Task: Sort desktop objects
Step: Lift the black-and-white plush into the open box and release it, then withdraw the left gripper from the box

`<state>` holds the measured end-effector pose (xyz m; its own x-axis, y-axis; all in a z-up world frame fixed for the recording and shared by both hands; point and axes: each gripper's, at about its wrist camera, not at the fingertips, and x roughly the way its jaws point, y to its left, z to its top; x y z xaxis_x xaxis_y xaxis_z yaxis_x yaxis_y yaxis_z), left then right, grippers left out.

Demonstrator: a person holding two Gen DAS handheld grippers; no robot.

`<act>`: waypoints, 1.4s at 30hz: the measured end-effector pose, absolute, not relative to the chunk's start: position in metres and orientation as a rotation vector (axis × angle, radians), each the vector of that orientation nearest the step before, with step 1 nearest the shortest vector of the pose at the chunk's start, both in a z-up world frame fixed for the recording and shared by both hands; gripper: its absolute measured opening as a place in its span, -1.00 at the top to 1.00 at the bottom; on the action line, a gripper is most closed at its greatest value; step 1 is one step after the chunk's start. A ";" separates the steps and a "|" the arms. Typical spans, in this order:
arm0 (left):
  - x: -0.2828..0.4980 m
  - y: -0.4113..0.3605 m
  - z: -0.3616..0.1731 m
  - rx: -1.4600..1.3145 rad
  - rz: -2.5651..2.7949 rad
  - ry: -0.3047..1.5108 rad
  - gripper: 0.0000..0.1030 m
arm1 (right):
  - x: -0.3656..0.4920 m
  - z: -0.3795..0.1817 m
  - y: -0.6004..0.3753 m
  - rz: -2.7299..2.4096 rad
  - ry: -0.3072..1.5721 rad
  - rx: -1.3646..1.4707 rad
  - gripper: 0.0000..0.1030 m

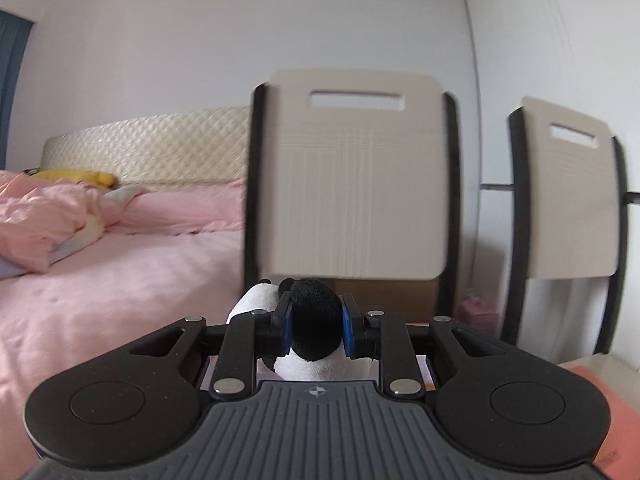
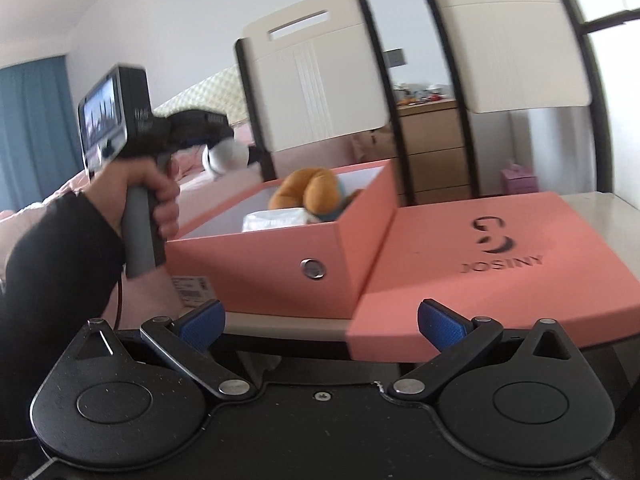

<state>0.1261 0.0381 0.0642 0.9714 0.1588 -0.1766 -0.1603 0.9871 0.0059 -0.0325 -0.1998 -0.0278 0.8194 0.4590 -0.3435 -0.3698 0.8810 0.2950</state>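
Note:
My left gripper (image 1: 316, 322) is shut on a black-and-white plush panda (image 1: 314, 320), its blue pads pressing a black limb. In the right wrist view the same gripper (image 2: 224, 148) holds the panda (image 2: 226, 158) in the air, above and left of the open pink box (image 2: 280, 256). An orange plush toy (image 2: 308, 194) and a white item (image 2: 276, 220) lie inside the box. My right gripper (image 2: 320, 322) is open and empty, low in front of the table edge.
The pink box lid (image 2: 480, 264) marked JOSINY lies flat right of the box on the table (image 2: 592, 208). Two cream chairs (image 2: 320, 84) (image 2: 512, 48) stand behind the table. A bed with pink bedding (image 1: 120, 272) is to the left. A wooden drawer unit (image 2: 432, 152) stands behind.

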 end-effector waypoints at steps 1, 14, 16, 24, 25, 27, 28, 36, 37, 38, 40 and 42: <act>0.126 0.045 0.058 -0.010 0.174 0.188 0.48 | -0.030 -0.028 -0.196 0.451 0.423 0.216 -0.99; 0.140 0.088 0.021 -0.062 0.176 0.312 0.48 | -0.006 -0.032 -0.172 0.431 0.473 0.215 -0.99; 0.137 0.089 0.016 -0.061 0.172 0.318 0.48 | -0.006 -0.032 -0.172 0.432 0.475 0.215 -0.99; 0.134 0.090 0.014 -0.077 0.164 0.313 0.27 | -0.009 -0.033 -0.178 0.410 0.469 0.208 -0.99; 0.133 0.090 0.014 -0.081 0.164 0.310 -0.08 | -0.010 -0.032 -0.180 0.405 0.465 0.207 -0.99; 0.128 0.089 0.016 -0.088 0.162 0.292 -0.75 | -0.012 -0.032 -0.181 0.397 0.458 0.207 -0.99; 0.125 0.087 0.017 -0.082 0.160 0.277 -0.84 | -0.012 -0.032 -0.182 0.392 0.455 0.205 -0.99; 0.092 0.067 0.022 -0.040 0.118 0.217 -0.89 | -0.018 -0.033 -0.195 0.336 0.425 0.199 -0.99; 0.087 0.065 0.021 -0.034 0.116 0.209 -0.93 | -0.019 -0.033 -0.197 0.329 0.421 0.202 -0.99; 0.081 0.063 0.021 -0.029 0.114 0.202 -0.95 | -0.019 -0.033 -0.199 0.323 0.416 0.203 -0.99; 0.069 0.058 0.019 -0.020 0.106 0.194 -0.96 | -0.020 -0.033 -0.202 0.311 0.404 0.206 -0.99; 0.057 0.055 0.016 -0.017 0.090 0.188 -0.97 | -0.021 -0.032 -0.205 0.303 0.391 0.214 -0.99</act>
